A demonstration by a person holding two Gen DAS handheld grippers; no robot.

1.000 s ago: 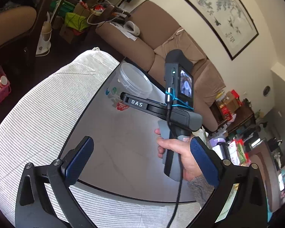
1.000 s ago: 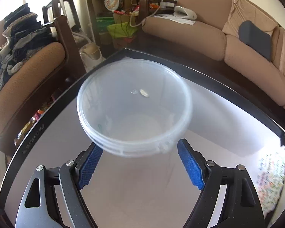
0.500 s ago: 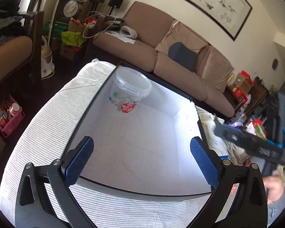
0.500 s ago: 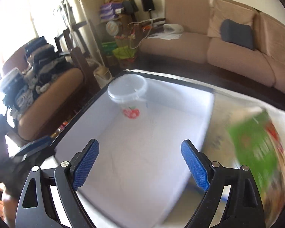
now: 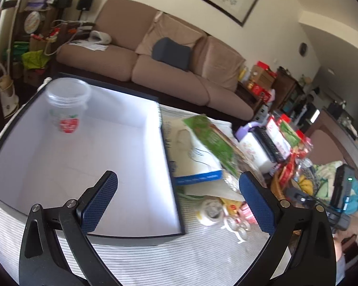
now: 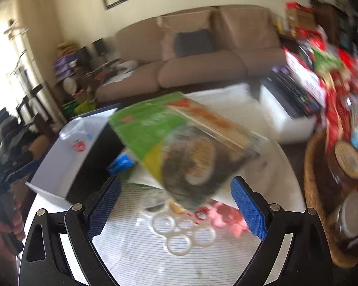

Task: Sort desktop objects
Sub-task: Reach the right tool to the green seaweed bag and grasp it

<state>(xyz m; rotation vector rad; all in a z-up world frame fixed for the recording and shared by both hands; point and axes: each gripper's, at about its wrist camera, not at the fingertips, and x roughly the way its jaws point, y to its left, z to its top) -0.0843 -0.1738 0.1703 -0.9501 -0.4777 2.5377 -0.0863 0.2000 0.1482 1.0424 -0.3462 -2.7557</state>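
Your right gripper [image 6: 176,205] has just been opening and its blue pads now stand spread wide with nothing pressed between them; it hangs over the striped cloth [image 6: 136,257], above a white plastic ring carrier [image 6: 179,231] and a pink wrapper [image 6: 229,219]. A green food packet [image 6: 179,140], tilted and blurred, lies just beyond the pads, resting on a blue-edged box [image 6: 121,162]. Your left gripper [image 5: 179,202] is likewise released and empty, poised over the near right corner of the white-lined, dark-rimmed tray [image 5: 171,166]. The clear plastic tub [image 5: 66,104] with the red fruit label stands upright in the tray's far left corner, alone in it. To the right of the tray the loose items are crowded together: the green packet, the blue-edged box, a white appliance with a dark top [image 5: 260,147], red packets [image 5: 281,133] and a wicker basket [image 6: 315,190] holding jars.
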